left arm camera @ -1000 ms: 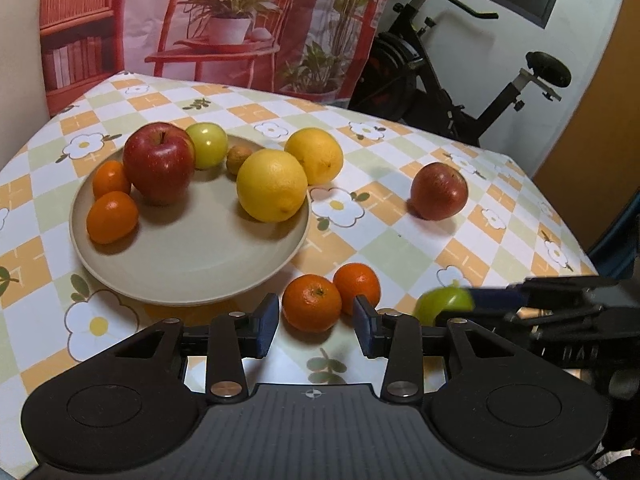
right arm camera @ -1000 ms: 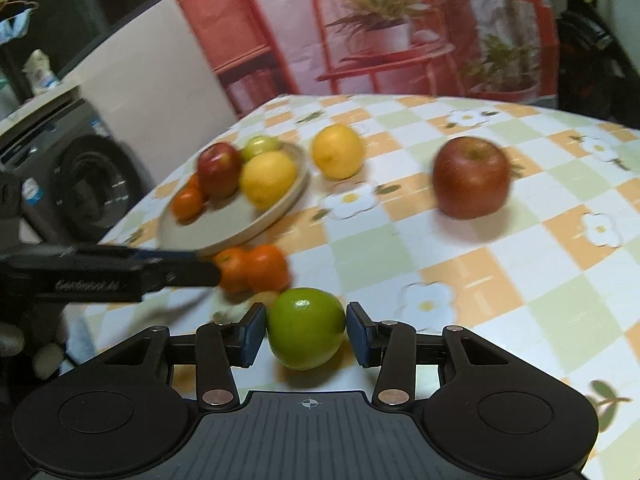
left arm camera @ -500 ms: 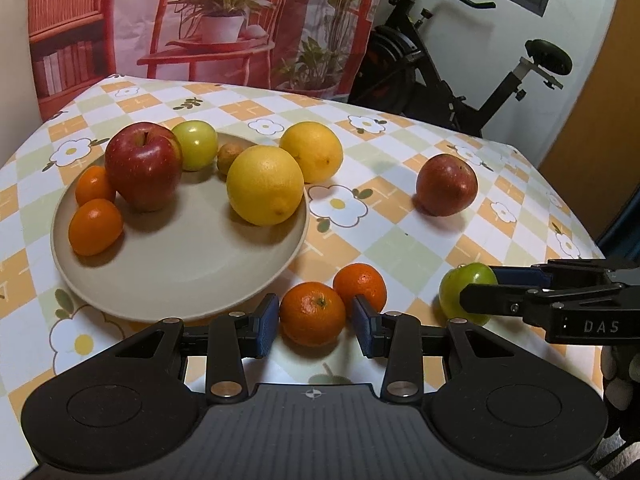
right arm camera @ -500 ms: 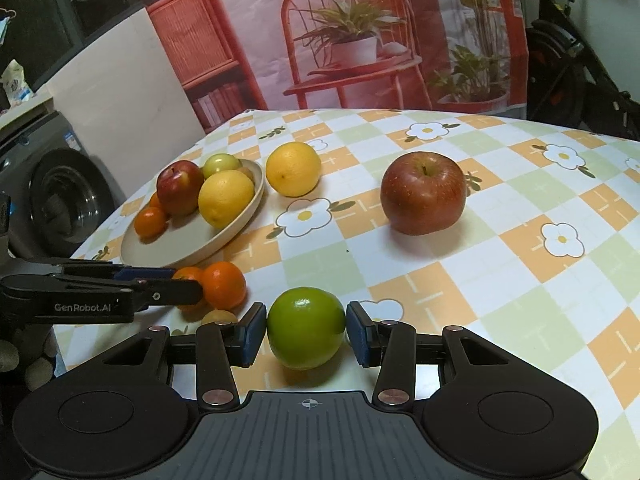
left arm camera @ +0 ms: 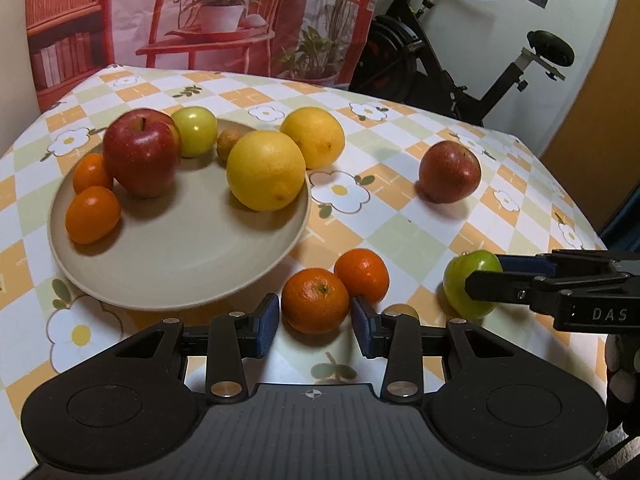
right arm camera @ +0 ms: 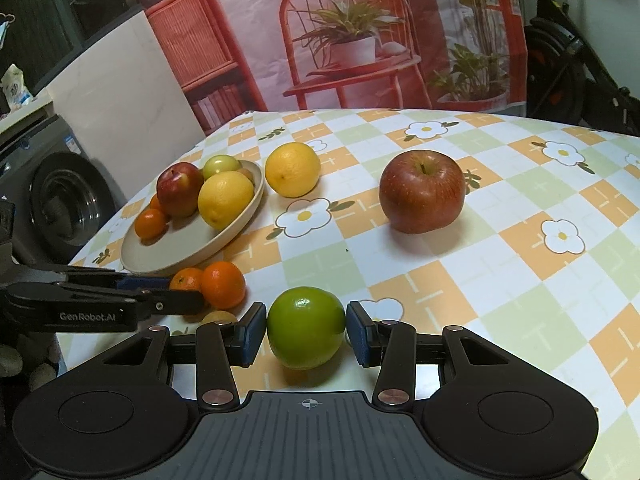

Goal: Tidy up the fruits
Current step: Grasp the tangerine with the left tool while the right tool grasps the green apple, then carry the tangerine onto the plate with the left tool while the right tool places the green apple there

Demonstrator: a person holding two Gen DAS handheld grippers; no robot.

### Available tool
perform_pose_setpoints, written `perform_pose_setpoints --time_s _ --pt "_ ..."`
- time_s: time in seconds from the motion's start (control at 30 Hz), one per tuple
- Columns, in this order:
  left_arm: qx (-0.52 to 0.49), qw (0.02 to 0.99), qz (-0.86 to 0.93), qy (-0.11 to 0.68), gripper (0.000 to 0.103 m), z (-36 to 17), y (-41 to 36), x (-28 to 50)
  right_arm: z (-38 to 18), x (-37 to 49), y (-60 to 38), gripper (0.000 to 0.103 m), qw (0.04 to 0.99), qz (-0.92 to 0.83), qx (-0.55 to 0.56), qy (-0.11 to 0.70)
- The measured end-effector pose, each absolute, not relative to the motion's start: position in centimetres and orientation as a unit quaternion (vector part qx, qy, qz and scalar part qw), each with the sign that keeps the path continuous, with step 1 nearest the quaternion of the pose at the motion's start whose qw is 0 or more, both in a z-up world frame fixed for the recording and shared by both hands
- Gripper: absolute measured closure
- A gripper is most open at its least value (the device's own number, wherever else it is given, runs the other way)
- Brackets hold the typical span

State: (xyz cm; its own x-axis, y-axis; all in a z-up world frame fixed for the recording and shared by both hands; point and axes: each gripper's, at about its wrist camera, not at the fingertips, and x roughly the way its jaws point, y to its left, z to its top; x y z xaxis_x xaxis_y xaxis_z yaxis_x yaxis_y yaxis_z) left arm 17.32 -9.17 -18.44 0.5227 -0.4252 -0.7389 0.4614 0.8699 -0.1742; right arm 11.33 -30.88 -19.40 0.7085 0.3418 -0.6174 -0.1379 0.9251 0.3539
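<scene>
My left gripper (left arm camera: 316, 320) is shut on a tangerine (left arm camera: 316, 300) that sits low over the checked cloth, just in front of the beige plate (left arm camera: 180, 248). A second tangerine (left arm camera: 364, 272) touches the first one. My right gripper (right arm camera: 306, 334) is shut on a green apple (right arm camera: 306, 328), its blue pads pressed on both sides. In the left wrist view that green apple (left arm camera: 472, 280) shows at the right, between the right gripper's fingers. The plate holds a red apple (left arm camera: 140, 156), a lemon (left arm camera: 266, 170), a small green fruit, a small brown fruit and two tangerines.
On the cloth beyond the plate lie a yellow citrus (left arm camera: 314, 136) and a dark red apple (right arm camera: 422, 192). A small yellowish fruit (right arm camera: 218, 316) lies beside the left gripper (right arm camera: 182, 292). An exercise bike stands behind the table at the right, a washing machine at the left.
Both grips stay as they were. The views have shifted a little, and the right wrist picture is sharp now after being blurred a second ago.
</scene>
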Motion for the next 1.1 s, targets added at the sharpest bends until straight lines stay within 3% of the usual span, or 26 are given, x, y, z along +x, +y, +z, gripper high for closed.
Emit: perform_pose_setpoints --time_s 0.63,1.1 --pt "0.022 0.89 -0.246 0.382 0.064 -17.6 -8.6 15.9 -19.6 11.2 -30.8 0.062 0.914 0.126 0.146 0.356" --pt "0.02 0.916 -0.217 0.336 0.064 -14.1 -5.7 16.7 -17.1 13.3 -30.5 0.063 0.92 0.149 0.144 0.334"
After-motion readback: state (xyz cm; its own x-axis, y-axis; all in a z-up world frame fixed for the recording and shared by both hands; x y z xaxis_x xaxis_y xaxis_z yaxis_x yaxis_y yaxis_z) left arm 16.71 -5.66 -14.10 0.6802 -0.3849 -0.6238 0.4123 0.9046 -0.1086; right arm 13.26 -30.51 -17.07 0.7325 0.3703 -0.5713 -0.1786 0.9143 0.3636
